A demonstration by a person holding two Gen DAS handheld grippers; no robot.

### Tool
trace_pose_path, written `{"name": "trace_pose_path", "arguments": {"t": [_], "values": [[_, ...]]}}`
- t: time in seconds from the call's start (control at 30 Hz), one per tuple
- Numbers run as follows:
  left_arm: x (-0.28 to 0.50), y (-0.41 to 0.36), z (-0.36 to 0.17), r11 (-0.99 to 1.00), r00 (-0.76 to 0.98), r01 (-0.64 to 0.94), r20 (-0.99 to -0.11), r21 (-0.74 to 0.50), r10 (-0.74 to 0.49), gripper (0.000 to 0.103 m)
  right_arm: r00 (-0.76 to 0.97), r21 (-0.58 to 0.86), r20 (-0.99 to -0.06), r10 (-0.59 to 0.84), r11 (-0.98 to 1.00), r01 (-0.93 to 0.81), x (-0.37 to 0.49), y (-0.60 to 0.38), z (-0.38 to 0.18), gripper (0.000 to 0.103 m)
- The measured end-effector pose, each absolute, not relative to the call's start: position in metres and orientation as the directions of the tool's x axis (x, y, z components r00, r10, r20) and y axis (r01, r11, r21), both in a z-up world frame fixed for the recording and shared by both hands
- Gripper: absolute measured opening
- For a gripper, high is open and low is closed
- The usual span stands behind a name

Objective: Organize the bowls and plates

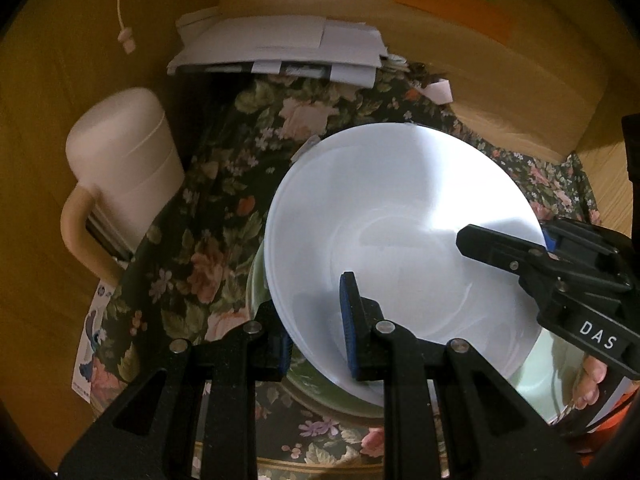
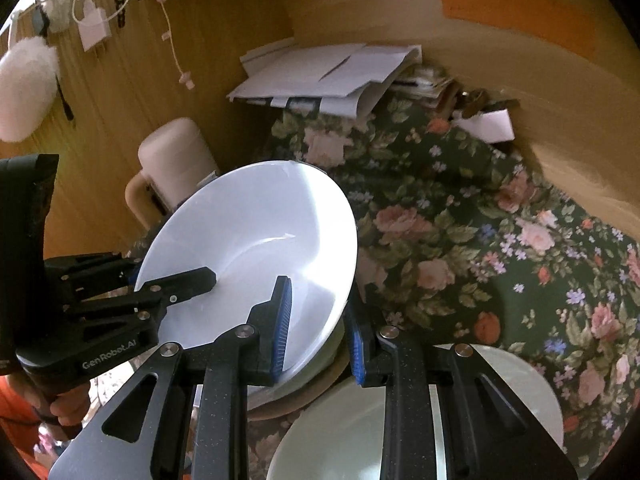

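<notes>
- White, glossy and stiff, the wide shallow white bowl looks like glazed ceramic or glass; I judge it fairly heavy, slippery and liable to chip if it knocks the dishes below.
- It sits tilted, its low side over a pale green bowl and what seems a tan-rimmed plate beneath, on the dark floral-cloth tabletop.
- The left tool straddles the near rim, one blue pad inside the bowl and the other outside; the rim fills the gap, so it looks clamped on it.
- The right tool straddles the opposite rim the same way; its outer pad seems to stand slightly off the wall, so I cannot tell whether it is truly clamped.
- The thin rim is the only place to take hold, since the smooth curved wall offers nothing else; two opposite holds should keep it level.
- A pinch on glaze can slide, so the pads want to seat well down over the lip before any lift.
- Another pale white plate lies just beside the stack, under the right tool.
- A cream lidded jug and a pile of white papers stand well apart.
</notes>
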State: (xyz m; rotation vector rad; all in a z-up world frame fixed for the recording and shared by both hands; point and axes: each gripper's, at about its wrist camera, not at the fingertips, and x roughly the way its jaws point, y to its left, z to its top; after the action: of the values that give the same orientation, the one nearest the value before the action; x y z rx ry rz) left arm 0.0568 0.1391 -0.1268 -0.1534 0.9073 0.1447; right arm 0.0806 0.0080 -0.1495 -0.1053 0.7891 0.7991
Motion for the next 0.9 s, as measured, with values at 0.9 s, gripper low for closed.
{"name": "trace_pose_path", "arguments": {"t": [0.9], "values": [[0.06,0.132,-0.133,0.986,0.587,-0.168,-0.804,-0.006,0.095,0.026,0.453,0.169,-0.677,0.581,0.721,-0.672,0.081,0.0,-0.148,0.03]]}}
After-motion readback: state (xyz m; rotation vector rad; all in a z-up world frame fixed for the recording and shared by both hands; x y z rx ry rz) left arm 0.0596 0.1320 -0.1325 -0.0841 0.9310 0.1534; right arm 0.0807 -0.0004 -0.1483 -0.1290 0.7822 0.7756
